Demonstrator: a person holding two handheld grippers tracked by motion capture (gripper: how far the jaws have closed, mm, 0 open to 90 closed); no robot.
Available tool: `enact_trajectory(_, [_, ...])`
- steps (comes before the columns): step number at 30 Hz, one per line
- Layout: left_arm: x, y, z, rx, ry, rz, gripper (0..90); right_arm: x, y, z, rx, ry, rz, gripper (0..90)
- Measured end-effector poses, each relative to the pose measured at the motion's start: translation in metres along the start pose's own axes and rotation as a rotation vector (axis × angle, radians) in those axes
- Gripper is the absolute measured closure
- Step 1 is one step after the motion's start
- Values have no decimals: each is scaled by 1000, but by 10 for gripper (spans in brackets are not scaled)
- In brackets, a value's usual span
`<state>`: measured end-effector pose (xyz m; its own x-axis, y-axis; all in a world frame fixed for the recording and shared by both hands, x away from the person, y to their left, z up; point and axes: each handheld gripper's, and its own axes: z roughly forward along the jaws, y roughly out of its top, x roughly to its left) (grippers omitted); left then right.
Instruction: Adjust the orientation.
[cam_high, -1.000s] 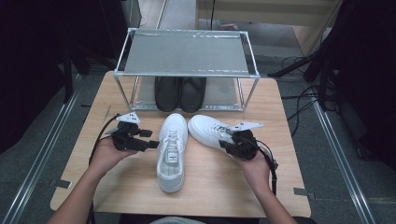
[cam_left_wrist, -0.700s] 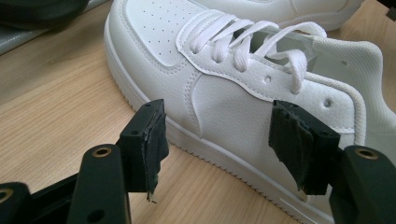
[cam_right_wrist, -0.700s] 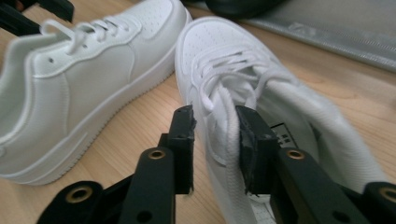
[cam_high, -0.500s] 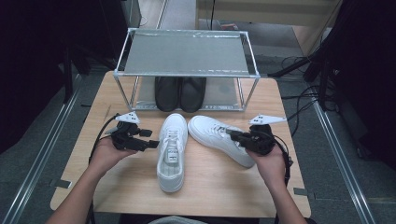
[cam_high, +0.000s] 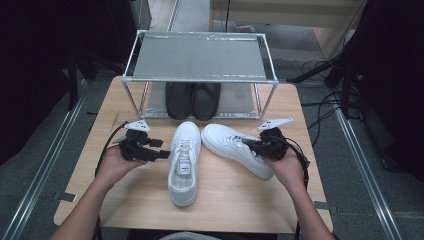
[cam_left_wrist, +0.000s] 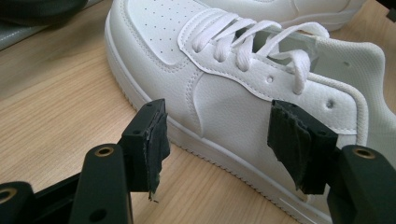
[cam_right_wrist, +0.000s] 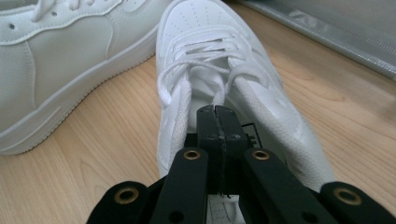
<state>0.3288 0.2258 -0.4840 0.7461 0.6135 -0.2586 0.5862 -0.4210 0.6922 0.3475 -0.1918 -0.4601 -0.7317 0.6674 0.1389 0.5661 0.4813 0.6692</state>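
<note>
Two white sneakers lie on the wooden table. The left sneaker (cam_high: 184, 162) points straight away from me. The right sneaker (cam_high: 235, 147) lies at a slant, toe toward the rack. My left gripper (cam_high: 152, 152) is open just left of the left sneaker; in the left gripper view its gripper (cam_left_wrist: 224, 140) frames the sneaker's side (cam_left_wrist: 224, 93) without the pads touching it. My right gripper (cam_high: 252, 146) hovers over the right sneaker's heel end. Its jaws (cam_right_wrist: 217, 116) are shut pad to pad above the sneaker's opening (cam_right_wrist: 205, 79), with nothing seen between them.
A metal rack (cam_high: 200, 55) stands at the table's far side, with a pair of black shoes (cam_high: 192, 100) under its shelf. Bare wood (cam_high: 235, 200) lies in front of the sneakers. Cables trail off the table's right side.
My right gripper has drawn back to the right, from the middle of the right sneaker to its heel end, and its jaws have closed. The left gripper and both sneakers stay put.
</note>
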Motion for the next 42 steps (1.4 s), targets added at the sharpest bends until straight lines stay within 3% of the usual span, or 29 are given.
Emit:
enact_trajectory(5, [-1, 0, 2, 8, -3, 0, 383, 2, 1, 0, 5, 3, 3, 900])
enact_trajectory(10, [-2, 1, 1, 6, -4, 8, 455, 6, 2, 1, 17, 28, 3, 900])
enact_trajectory(15, [-1, 1, 0, 35, -31, -39, 631, 15, 5, 5, 32, 42, -16, 900])
enact_trajectory(18, [-5, 0, 1, 68, -46, -23, 790, 19, 5, 6, 38, 47, -22, 900])
enact_trajectory(22, [-7, 1, 4, 86, -73, -18, 862, 20, 5, 6, 44, 60, -20, 900])
enact_trajectory(34, [2, -6, 7, 87, -67, -47, 872, 28, 7, 11, 53, 90, -17, 900])
enact_trajectory(36, [4, -7, 9, 82, -50, -47, 870, 29, 6, 11, 48, 90, -12, 900])
enact_trajectory(42, [10, -8, 12, 76, -46, -87, 872, 32, 4, 12, 36, 95, -13, 900])
